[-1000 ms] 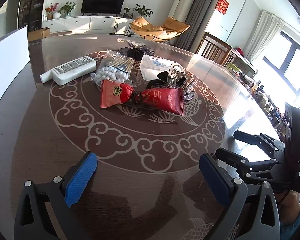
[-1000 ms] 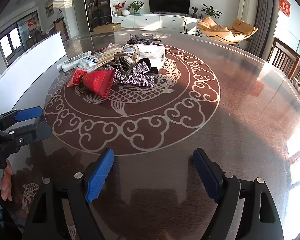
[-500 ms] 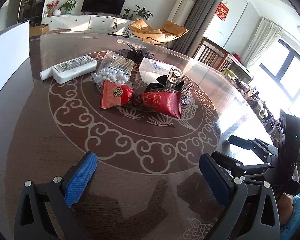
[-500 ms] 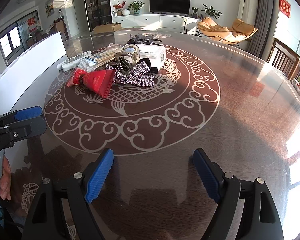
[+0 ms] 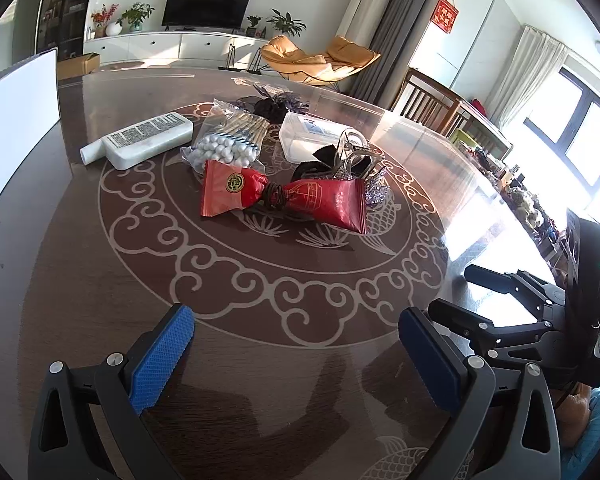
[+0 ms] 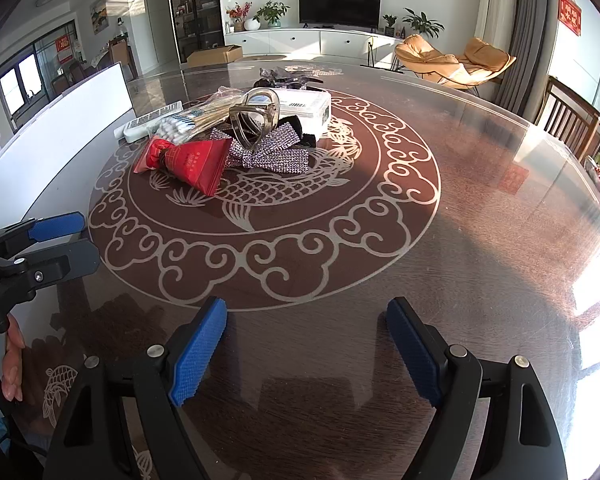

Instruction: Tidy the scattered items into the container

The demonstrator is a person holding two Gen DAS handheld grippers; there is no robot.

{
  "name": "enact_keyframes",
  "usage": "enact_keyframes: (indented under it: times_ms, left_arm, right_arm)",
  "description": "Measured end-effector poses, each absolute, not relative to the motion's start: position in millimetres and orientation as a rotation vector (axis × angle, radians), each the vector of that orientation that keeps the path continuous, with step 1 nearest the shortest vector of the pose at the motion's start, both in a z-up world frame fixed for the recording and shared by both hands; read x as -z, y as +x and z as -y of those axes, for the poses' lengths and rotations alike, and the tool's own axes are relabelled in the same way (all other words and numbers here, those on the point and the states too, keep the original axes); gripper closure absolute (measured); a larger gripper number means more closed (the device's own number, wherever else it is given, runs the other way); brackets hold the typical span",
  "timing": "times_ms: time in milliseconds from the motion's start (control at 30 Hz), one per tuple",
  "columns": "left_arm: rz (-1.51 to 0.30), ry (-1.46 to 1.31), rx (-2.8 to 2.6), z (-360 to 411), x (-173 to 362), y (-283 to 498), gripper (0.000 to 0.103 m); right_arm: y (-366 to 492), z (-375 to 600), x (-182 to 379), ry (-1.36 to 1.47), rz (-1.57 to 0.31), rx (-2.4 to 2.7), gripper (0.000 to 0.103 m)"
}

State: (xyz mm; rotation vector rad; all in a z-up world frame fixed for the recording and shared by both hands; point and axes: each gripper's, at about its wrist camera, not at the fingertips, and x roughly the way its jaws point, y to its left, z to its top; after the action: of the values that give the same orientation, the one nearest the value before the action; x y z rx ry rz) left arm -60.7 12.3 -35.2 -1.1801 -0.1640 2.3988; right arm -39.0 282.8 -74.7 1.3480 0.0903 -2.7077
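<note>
**On the patterned table, a pile well ahead of both tools**

On the dark round glass-topped table (image 5: 80, 280), inside the pale scroll-and-fish pattern: a heap of scattered items, well apart from both tools. Nearest in the left view, a red foil packet (image 5: 284, 198) tied at the middle with dark cord. Behind it, a clear bag of white-tipped cotton swabs (image 5: 230, 140), touching the packet's far edge. Left of the bag, a flat white bottle with a printed label (image 5: 146, 140), lying on its side. To the right, a clear plastic lidded box (image 5: 312, 140); contents not readable. Against the box, a translucent hair claw clip (image 6: 256, 120) propped on a silver rhinestone bow (image 6: 276, 154). Farther back, dark crumpled items, too small to tell. At the left table edge, a tall white flat-sided container (image 6: 60, 132); inside hidden. Nothing lying between tools and heap.

Left tool (image 5: 296, 356): blue pads spread apart, empty, above bare table. Right tool (image 6: 306, 348): likewise spread wide, nothing between.
</note>
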Motion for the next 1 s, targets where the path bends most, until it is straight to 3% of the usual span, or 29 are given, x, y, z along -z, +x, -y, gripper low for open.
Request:
enact_keyframes:
  times_ms: [1000]
  left_arm:
    - [0.091, -1.201, -2.423, -19.4, 36.8, -60.3, 0.000]
  right_arm:
    - [-39.9, -281.1, 75.4, 1.348, -0.087, 2.705, 0.019]
